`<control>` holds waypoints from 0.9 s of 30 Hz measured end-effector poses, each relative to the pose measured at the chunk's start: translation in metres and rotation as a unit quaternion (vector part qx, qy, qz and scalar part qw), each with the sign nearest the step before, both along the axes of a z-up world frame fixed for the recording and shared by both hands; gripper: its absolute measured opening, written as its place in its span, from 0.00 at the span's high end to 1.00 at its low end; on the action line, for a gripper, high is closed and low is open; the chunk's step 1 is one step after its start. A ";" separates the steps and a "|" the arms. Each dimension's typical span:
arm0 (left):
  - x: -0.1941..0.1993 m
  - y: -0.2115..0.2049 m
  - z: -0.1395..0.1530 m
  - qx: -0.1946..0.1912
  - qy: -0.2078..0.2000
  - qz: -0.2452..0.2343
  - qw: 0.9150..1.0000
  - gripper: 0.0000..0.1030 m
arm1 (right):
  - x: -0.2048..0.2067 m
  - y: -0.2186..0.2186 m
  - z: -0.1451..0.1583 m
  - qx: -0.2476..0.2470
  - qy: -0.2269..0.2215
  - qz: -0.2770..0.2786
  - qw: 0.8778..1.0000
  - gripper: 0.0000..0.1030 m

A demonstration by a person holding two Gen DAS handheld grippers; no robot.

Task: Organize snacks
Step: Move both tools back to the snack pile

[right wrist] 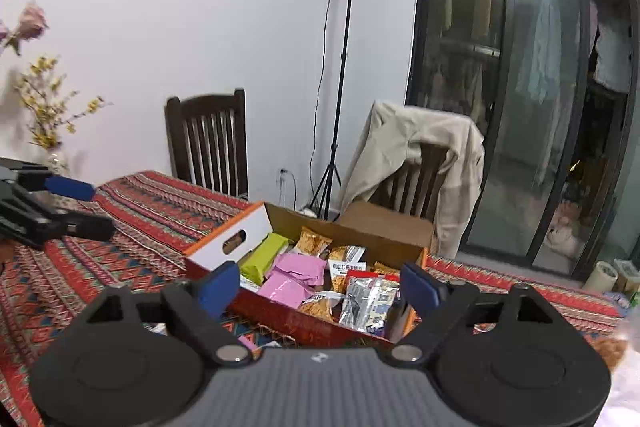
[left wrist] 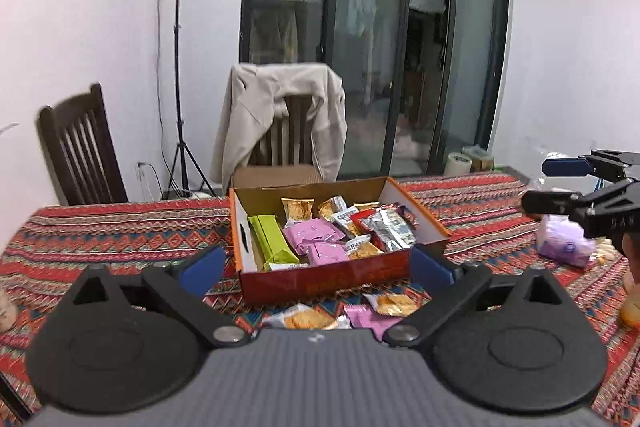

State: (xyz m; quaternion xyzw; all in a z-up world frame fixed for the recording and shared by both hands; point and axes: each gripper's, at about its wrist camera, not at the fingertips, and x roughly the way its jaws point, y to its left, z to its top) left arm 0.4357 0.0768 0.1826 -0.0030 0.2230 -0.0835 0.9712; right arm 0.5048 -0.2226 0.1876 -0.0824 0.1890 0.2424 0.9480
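An open cardboard box (left wrist: 424, 213) (right wrist: 224, 233) stands on the patterned tablecloth, filled with snack packets: a green bar (left wrist: 272, 241) (right wrist: 264, 253), pink packets (left wrist: 316, 239) (right wrist: 296, 269), a silver packet (left wrist: 394, 229) (right wrist: 368, 301) and orange ones. My left gripper (left wrist: 316, 269) hovers open and empty in front of the box, above loose packets (left wrist: 312, 319) lying on the cloth before it. My right gripper (right wrist: 318, 285) is open and empty too, raised over the box's near right corner. Each gripper shows at the edge of the other's view: the right gripper (left wrist: 554, 183), the left gripper (right wrist: 90, 207).
A chair draped with a beige jacket (left wrist: 280, 119) stands behind the box, a bare dark chair (left wrist: 78, 151) to the left, a light stand (left wrist: 178, 67) between them. A purple bag (left wrist: 564, 241) lies at the table's right. A vase of flowers (right wrist: 48, 107) stands far left.
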 end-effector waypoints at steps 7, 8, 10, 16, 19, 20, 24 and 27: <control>-0.107 -0.008 0.000 0.003 -0.052 -0.004 0.999 0.00 | -0.093 -0.030 0.011 0.010 -0.032 -0.003 0.999 0.05; -0.122 -0.010 -0.004 0.000 -0.055 -0.006 0.998 0.00 | -0.106 -0.033 0.010 0.010 -0.035 -0.002 0.999 0.05; -0.144 -0.014 -0.012 -0.007 -0.054 -0.002 0.999 0.00 | -0.134 -0.039 0.004 0.008 -0.041 -0.004 0.999 0.04; -0.196 -0.012 -0.049 -0.051 -0.033 0.012 0.998 0.00 | -0.199 -0.043 -0.025 -0.012 -0.039 -0.015 0.999 0.03; -0.213 -0.012 -0.068 -0.057 -0.018 0.021 0.998 0.00 | -0.223 -0.043 -0.047 -0.007 -0.024 -0.013 1.000 0.03; -0.219 -0.012 -0.075 -0.059 -0.014 0.023 0.998 0.00 | -0.231 -0.043 -0.056 0.000 -0.013 -0.007 1.000 0.03; -0.241 -0.010 -0.095 -0.051 0.002 0.031 0.998 0.00 | -0.249 -0.041 -0.089 0.019 0.037 -0.004 0.999 0.03; -0.247 -0.009 -0.106 -0.037 0.014 0.042 0.998 0.00 | -0.260 -0.041 -0.109 0.038 0.060 -0.017 0.997 0.03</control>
